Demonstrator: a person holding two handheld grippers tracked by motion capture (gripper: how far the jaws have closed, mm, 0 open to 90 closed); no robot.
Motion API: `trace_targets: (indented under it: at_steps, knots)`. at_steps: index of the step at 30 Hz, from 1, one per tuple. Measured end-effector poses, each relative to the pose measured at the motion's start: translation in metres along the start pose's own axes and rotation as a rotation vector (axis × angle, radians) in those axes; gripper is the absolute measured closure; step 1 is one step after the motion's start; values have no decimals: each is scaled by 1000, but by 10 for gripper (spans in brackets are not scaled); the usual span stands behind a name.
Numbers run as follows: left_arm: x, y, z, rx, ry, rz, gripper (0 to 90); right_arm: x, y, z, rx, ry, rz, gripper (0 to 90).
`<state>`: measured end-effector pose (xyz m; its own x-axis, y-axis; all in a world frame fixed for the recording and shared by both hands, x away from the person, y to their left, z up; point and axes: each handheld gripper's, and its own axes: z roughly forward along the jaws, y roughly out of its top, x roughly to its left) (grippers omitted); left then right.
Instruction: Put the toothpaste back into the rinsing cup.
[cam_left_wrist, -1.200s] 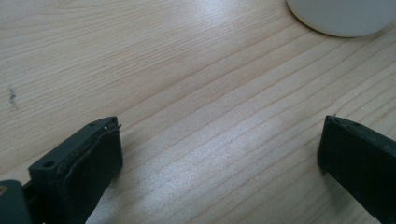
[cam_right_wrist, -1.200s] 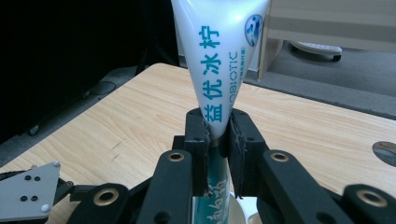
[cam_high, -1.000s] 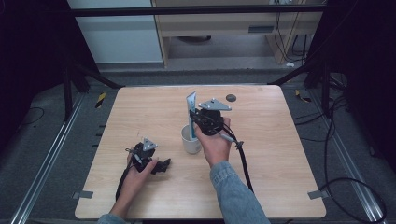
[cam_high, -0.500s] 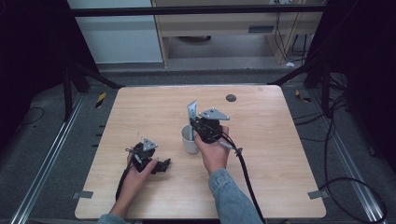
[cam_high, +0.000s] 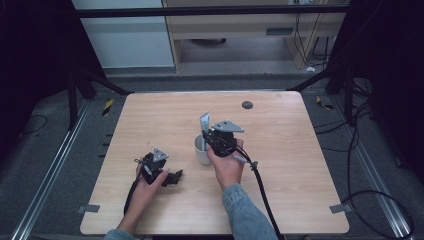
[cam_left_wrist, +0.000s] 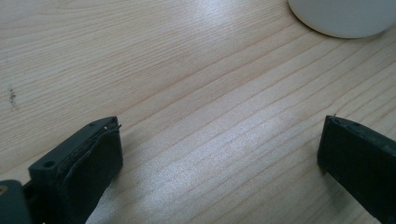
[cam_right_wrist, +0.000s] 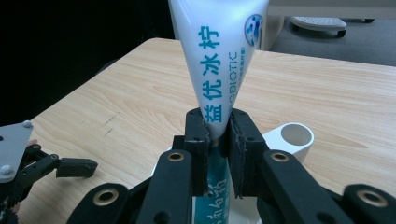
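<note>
1. Fingers of the right gripper (cam_right_wrist: 217, 135) are clenched on a toothpaste tube (cam_right_wrist: 219, 60), pinching it low on its body with the flat crimped end standing up above them; in the high view the same tube (cam_high: 204, 122) rises straight above the white cup (cam_high: 202, 150), with the right gripper (cam_high: 212, 142) just beside the cup's rim.
2. Fingers of the left gripper (cam_left_wrist: 219, 163) are released and spread wide with nothing between them; that gripper (cam_high: 172, 177) lies low on the counter (cam_high: 300, 165), to the cup's left and nearer the person, and in its own view the cup's base (cam_left_wrist: 343, 18) sits a little way ahead on the bare wood.
3. Compared with the picture from a second ago, the right hand has sunk; the tube stood higher above the cup then, and now its lower end looks to be inside the cup's mouth, though the fingers hide how deep it goes; the left hand has kept its place throughout.
4. Judging from this, the work is standing the tube in the cup, and the lowering is nearly done; the cup's handle (cam_right_wrist: 294, 135) shows just to the right of the fingers in the right gripper view.
5. What likely remains is to loosen the grip once the tube bears on the cup's bottom or wall; let go too early and the top-heavy tube could tip the cup or lean out over the rim.
</note>
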<state>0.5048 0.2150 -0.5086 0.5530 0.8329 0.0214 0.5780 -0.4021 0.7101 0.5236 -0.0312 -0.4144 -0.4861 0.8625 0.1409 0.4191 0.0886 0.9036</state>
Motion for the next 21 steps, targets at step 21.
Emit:
trace_targets:
  at_steps: [21]
  knots:
    - [0, 0, 0, 0, 0, 0, 0, -5, -3, 3, 13, 0, 22, 784]
